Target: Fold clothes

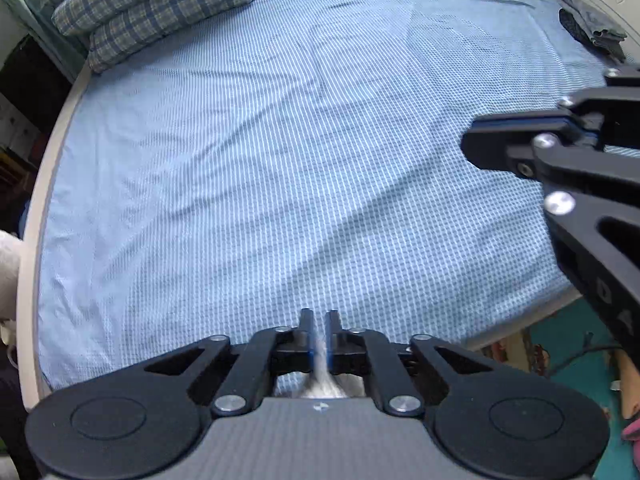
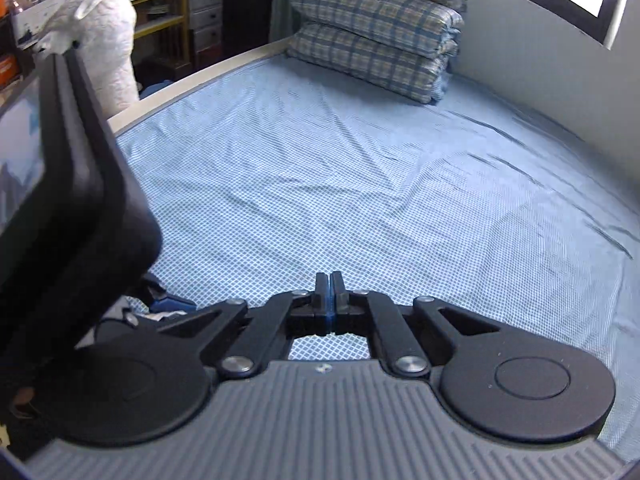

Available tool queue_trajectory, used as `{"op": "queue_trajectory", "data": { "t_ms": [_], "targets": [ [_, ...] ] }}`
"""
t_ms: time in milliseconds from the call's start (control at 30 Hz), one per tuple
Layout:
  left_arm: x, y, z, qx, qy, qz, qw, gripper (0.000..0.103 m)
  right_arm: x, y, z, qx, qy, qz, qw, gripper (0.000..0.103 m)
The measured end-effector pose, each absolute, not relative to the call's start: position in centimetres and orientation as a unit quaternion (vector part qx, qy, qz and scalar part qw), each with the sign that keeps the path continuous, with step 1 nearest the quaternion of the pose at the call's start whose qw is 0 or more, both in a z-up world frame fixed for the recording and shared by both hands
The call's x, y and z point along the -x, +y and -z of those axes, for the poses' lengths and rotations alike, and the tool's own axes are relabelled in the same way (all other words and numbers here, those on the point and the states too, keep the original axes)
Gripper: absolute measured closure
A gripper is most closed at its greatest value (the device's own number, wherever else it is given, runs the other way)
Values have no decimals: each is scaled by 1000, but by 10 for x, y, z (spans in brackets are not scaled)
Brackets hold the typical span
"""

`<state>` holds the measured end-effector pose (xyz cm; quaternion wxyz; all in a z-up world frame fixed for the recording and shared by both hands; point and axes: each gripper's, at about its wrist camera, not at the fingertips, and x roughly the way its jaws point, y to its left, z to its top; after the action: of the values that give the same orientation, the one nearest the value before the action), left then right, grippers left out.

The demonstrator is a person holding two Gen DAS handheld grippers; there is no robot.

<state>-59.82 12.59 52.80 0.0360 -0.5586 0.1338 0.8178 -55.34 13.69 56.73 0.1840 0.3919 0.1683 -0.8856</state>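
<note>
My left gripper [image 1: 320, 320] is shut on a strip of grey cloth [image 1: 322, 376] that runs between its jaws and hangs below, mostly hidden. It is above the near edge of the bed. My right gripper [image 2: 330, 282] is shut with its jaws pressed together; nothing shows between them. It also shows in the left wrist view [image 1: 472, 144] at the right, above the sheet. A small pile of dark grey clothes [image 1: 592, 28] lies at the bed's far right corner. The left gripper's body [image 2: 80, 184] fills the left of the right wrist view.
The bed has a light blue checked sheet [image 1: 260, 160] with wrinkles. Stacked plaid bedding [image 1: 148, 4] sits at the far left corner and also shows in the right wrist view [image 2: 376, 36]. A white stuffed toy [image 2: 104, 44] stands beside the bed. Shelves and drawers [image 2: 200, 20] stand beyond.
</note>
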Motion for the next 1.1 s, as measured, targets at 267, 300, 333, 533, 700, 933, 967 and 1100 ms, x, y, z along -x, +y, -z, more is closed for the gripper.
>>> {"op": "queue_trajectory", "data": {
  "t_ms": [267,300,333,533,700,933,967,1100],
  "targets": [
    [659,134,-511,546,149,-823,55,103,572,163,-488,-480,88,867,98,98],
    [658,136,-500,547,162,-819,55,103,569,164,-477,-491,73,863,96,98],
    [652,130,-487,552,171,-814,62,103,567,165,-466,-502,59,858,94,98],
    [621,110,-424,609,131,-776,92,103,559,144,-409,-545,53,832,93,98],
    [609,94,-410,616,99,-778,71,103,562,125,-379,-564,56,816,114,98],
    [592,71,-391,624,54,-779,41,96,559,119,-368,-575,65,802,149,96],
    [589,68,-389,625,48,-778,36,90,559,121,-367,-577,62,801,150,96],
    [564,67,-379,616,34,-786,17,48,546,122,-367,-579,57,798,158,93]
  ]
}}
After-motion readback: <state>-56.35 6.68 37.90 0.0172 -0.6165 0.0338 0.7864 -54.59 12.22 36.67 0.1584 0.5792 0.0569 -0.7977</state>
